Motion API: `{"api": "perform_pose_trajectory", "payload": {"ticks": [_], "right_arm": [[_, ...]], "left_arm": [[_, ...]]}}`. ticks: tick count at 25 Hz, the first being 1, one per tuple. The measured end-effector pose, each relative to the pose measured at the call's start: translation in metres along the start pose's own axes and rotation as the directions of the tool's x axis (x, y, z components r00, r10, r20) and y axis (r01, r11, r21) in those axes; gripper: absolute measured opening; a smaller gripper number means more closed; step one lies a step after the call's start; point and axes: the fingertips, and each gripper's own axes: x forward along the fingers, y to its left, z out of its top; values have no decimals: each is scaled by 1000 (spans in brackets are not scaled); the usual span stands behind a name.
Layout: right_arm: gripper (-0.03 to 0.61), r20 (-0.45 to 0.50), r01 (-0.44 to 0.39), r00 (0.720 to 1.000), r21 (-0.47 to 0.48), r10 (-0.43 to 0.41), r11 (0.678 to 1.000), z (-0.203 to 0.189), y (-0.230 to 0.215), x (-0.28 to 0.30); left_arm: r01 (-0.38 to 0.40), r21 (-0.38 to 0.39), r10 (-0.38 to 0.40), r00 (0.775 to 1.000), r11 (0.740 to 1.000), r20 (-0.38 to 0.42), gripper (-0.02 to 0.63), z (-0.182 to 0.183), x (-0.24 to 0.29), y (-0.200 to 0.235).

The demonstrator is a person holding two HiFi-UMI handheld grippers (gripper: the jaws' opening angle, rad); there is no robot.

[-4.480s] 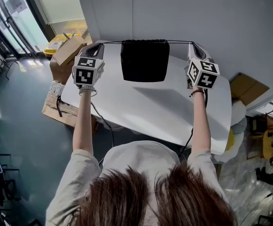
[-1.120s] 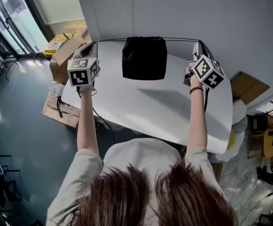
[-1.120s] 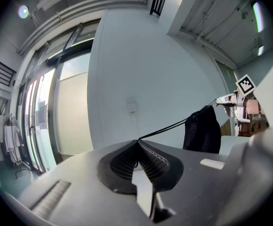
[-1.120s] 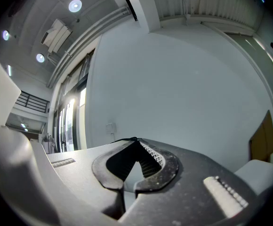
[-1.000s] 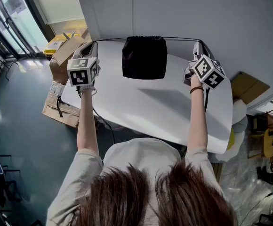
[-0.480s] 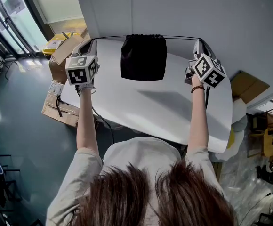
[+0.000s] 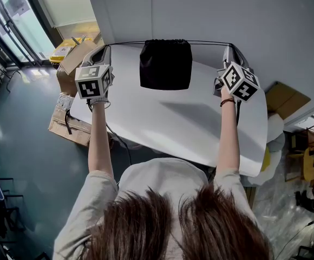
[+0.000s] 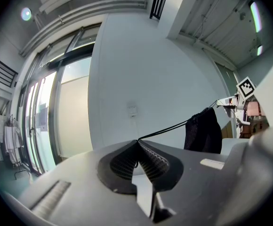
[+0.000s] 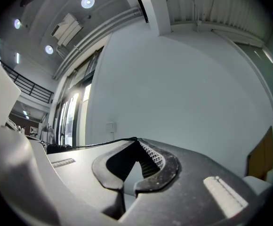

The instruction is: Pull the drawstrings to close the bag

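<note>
Two tongs, one in each of my hands, are both pressed together, each pinching a thin black cord between ribbed dark pads. My left tongs [image 8: 137, 142] grip the left drawstring [image 7: 125, 44], and my right tongs [image 9: 136, 140] grip the right drawstring [image 7: 208, 42]. Each carries one white cube printed with black squares. Under them lies one smooth white counter [image 7: 173, 126] with rounded corners. Farther off, between the tongs, the one bag [image 7: 165, 65], soft black cloth and roughly square, sits at the counter's far edge. Its top is gathered where the two taut cords meet it.
</note>
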Motion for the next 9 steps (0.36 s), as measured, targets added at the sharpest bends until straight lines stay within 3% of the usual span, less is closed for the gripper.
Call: {"api": "perform_pose_trajectory", "payload": {"ticks": [9], "right_arm": [[14, 24, 4, 1000, -147, -1, 989, 8, 6, -2]], "left_arm": [[-17, -9, 18, 1000, 1000, 20, 3, 3, -3, 3]]}}
